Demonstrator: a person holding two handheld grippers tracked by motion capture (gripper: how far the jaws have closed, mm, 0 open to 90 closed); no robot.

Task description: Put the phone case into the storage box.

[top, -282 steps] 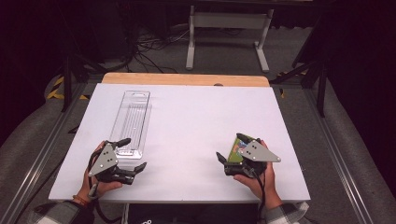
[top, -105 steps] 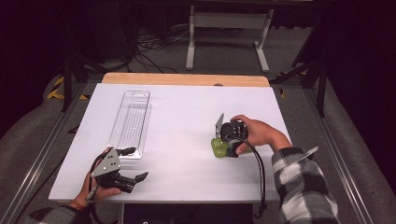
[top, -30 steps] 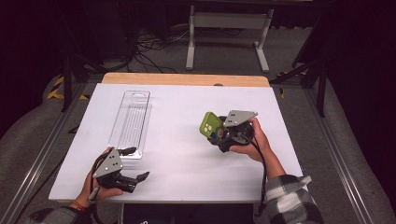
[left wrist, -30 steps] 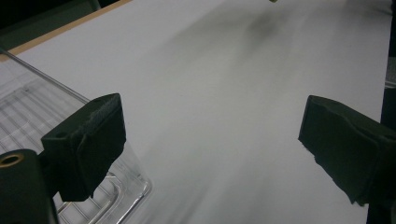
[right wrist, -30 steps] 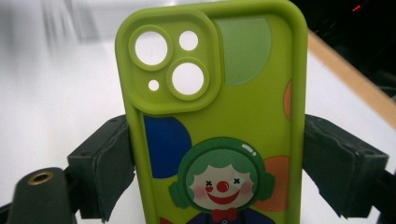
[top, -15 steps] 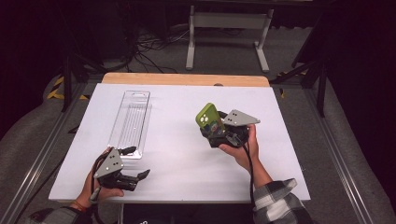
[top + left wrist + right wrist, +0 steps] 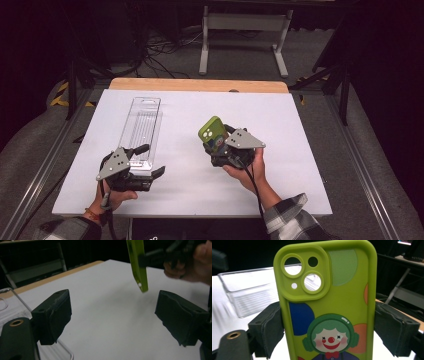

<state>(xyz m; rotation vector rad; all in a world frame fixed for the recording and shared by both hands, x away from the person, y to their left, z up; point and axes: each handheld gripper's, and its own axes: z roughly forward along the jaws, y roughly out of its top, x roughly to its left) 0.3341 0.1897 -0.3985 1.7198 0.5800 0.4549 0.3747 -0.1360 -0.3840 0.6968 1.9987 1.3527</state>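
right gripper (image 7: 216, 141): held in the person's right hand (image 7: 250, 167) at centre-right of the bench (image 7: 310, 130); jaws clamped on the two long edges of the phone case, seen in the right gripper view with both pads pressed against it.
phone case (image 7: 329, 305): lime green, clown print with blue and orange patches, camera cutouts at the top; held upright and tilted, lifted clear of the bench in the high view (image 7: 212, 131); its thin edge is seen in the left gripper view (image 7: 138, 263), hanging above the white surface.
left gripper (image 7: 150, 162): held in the left hand (image 7: 117, 192) at the near-left of the bench; jaws stand wide apart, have just been closing a little, nothing between them; bare bench surface is seen through the gap in the left gripper view.
plastic tray (image 7: 141, 130): clear, long, narrow; lies flat on the left half of the bench, its near end just beside the left gripper; well apart from the phone case; also seen behind the case in the right gripper view (image 7: 249, 297).
bench: white sheet over a wooden top, wood strip showing at the far edge.
sleeve (image 7: 295, 220): plaid, on the right forearm at the bottom edge.
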